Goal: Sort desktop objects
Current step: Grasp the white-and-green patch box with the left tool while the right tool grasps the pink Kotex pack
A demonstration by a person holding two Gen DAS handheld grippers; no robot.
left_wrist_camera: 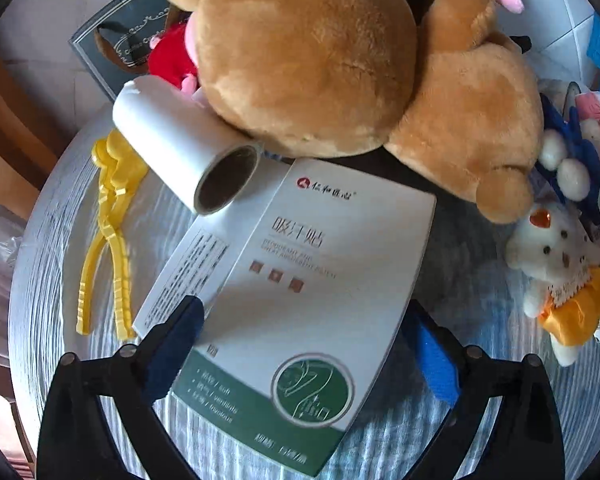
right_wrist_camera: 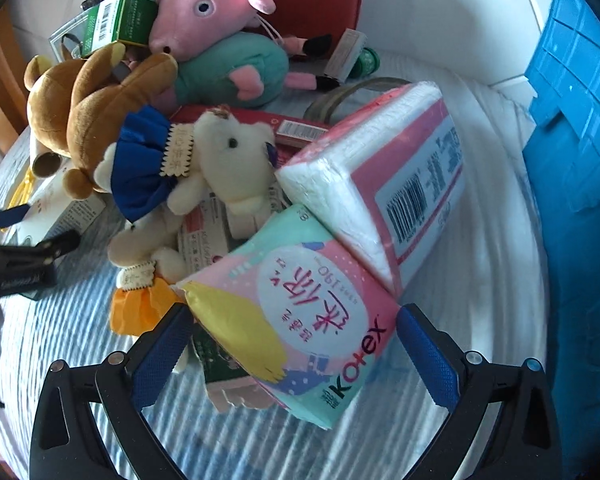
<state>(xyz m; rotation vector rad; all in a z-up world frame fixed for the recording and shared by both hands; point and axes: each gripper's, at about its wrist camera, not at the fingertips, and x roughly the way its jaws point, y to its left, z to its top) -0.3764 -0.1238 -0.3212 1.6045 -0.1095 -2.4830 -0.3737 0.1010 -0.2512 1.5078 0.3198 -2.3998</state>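
My left gripper point(left_wrist_camera: 300, 344) is spread wide around a flat white-and-green box point(left_wrist_camera: 296, 292), stiff glossy card, likely light; I'd pinch its long edges. A paper roll point(left_wrist_camera: 184, 148) lies at ten o'clock. My right gripper point(right_wrist_camera: 296, 344) gapes around a soft, slippery pad pack point(right_wrist_camera: 296, 320); squeeze mid-body.

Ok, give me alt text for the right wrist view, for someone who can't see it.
Open tongs straddle a pastel Kotex pad pack on a striped cloth. Behind it lie a pink-and-white tissue pack, a white teddy in a blue dress, a brown bear and a pink pig plush.
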